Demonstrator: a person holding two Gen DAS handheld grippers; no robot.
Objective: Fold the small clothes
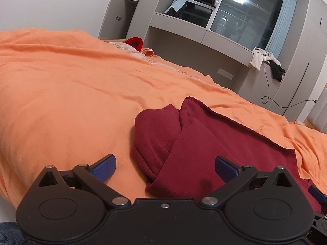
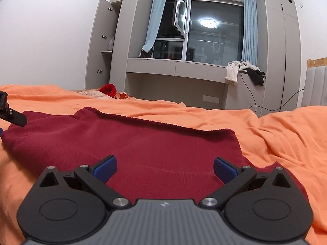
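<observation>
Left gripper (image 1: 165,168) fingers (image 1: 104,168) stand spread and empty over a folded-in sleeve (image 1: 179,163); right gripper (image 2: 165,168) fingers (image 2: 105,168) likewise spread, holding nothing, above the sweater (image 2: 143,143) body. The sweater lies flat on the orange bed (image 2: 276,143). Judged soft, light, limp knit: pinch at hem (image 2: 143,121) corners or sleeve edges.
</observation>
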